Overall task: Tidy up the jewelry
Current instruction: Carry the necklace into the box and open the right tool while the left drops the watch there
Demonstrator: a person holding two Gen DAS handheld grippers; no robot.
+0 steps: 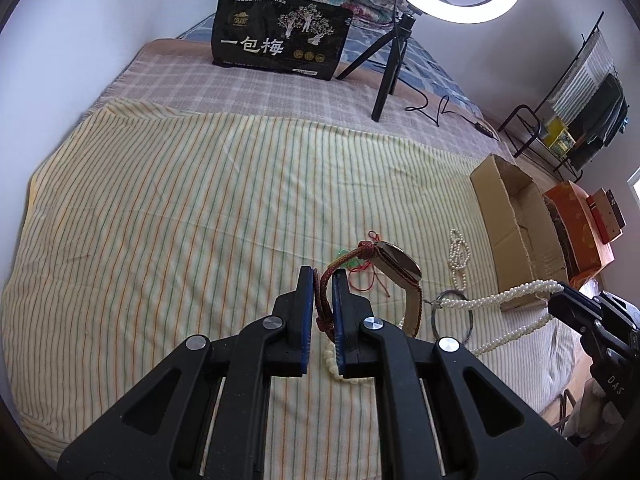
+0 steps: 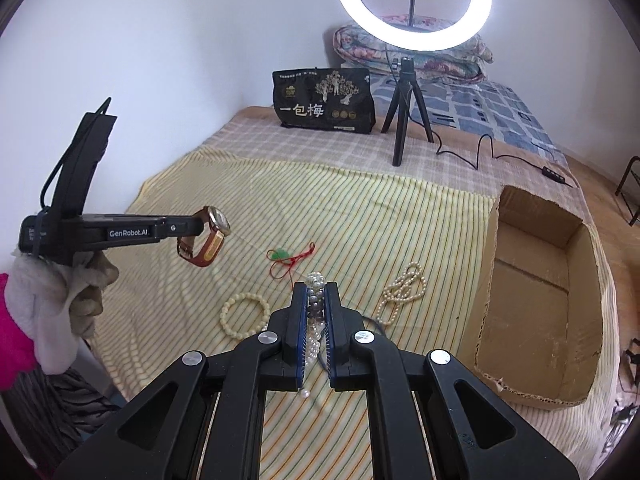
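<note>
Wristwatch (image 2: 212,236) is clamped by its strap in the closed left gripper (image 1: 322,308), clear of the striped sheet (image 1: 180,208). Pearl necklace (image 1: 500,300) is pinched in the closed right gripper (image 2: 316,320). Both should be carried level over the cardboard box (image 2: 536,292) before release, dangling strands kept from snagging its rim.

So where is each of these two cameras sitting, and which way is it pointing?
Left wrist: rides the left gripper, looking down along its fingers, shut on the watch strap, over the striped bedspread; the right gripper shows at the edge.
Right wrist: rides the right gripper, shut on a pearl necklace; a gloved hand shows.
Shared: cardboard box, ring light, black bag.
</note>
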